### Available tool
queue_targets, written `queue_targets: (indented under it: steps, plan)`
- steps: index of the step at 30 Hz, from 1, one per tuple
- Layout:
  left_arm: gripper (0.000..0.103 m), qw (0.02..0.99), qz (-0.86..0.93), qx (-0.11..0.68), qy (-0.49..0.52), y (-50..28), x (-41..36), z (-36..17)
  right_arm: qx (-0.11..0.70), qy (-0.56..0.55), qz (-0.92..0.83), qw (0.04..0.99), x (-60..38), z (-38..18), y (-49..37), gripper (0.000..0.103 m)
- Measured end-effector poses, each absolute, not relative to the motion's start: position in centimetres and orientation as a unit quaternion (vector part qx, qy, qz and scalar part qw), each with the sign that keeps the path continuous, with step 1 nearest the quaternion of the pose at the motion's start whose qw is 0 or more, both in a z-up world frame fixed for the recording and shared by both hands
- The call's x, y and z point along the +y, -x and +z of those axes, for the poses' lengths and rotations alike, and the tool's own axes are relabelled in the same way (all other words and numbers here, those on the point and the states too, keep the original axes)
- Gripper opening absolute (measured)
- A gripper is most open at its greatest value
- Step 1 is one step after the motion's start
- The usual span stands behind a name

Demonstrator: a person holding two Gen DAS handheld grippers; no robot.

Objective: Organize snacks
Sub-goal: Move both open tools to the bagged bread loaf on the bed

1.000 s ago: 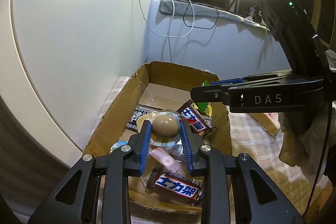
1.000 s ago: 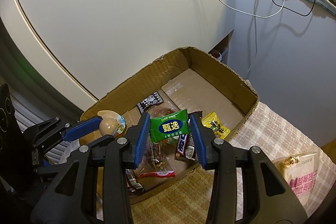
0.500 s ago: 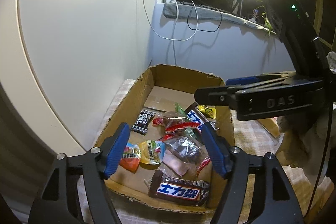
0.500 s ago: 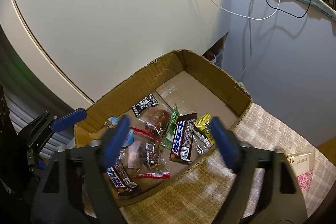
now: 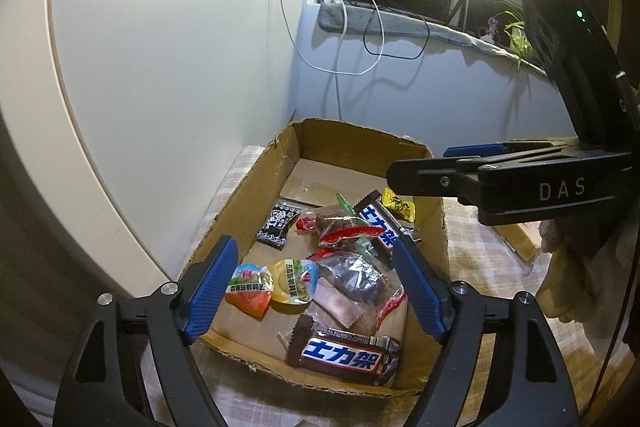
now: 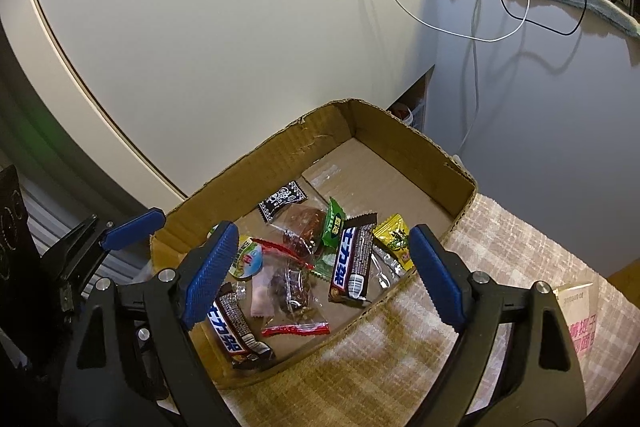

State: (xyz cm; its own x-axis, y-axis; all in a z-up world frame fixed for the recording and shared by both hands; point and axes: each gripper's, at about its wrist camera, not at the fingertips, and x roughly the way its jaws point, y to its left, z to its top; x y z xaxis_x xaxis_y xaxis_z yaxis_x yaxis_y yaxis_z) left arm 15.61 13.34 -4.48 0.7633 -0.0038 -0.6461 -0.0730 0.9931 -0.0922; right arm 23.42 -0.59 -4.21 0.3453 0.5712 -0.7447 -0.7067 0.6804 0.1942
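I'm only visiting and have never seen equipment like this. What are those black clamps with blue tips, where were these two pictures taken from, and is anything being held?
There is no robot here: a person holds a two-finger clamp in each hand, and each clamp carries a wide-angle camera looking along its fingers. One picture comes from the left gripper, the other from the right gripper; each also shows the other clamp at its edge. Both hang open over a cardboard box standing on a checked cloth, and neither holds anything. In the box lie wrapped snacks, among them chocolate bars, a yellow candy and a small green packet.
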Motion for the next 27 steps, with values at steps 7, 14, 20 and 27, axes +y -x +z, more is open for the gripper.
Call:
queue_targets:
  steps: [7, 14, 20, 27]
  plan:
    - [0.080, 0.937, 0.017, 0.344, 0.054, -15.1, 12.9, -4.2, 0.410, 0.070, 0.395, 0.819, -1.4, -3.8, -22.5, 0.089]
    - [0.080, 0.939, 0.015, 0.338, 0.063, -14.3, 12.3, -3.5, 0.393, 0.066, 0.398, 0.826, -2.5, -2.8, -21.2, 0.089]
    - [0.080, 0.938, 0.004, 0.340, 0.067, -13.7, 11.2, -3.3, 0.375, 0.069, 0.396, 0.835, -4.0, -1.9, -20.1, 0.089]
    - [0.080, 0.936, -0.023, 0.343, 0.080, -13.8, 9.4, -3.3, 0.371, 0.062, 0.389, 0.841, -6.6, -1.6, -19.7, 0.089]
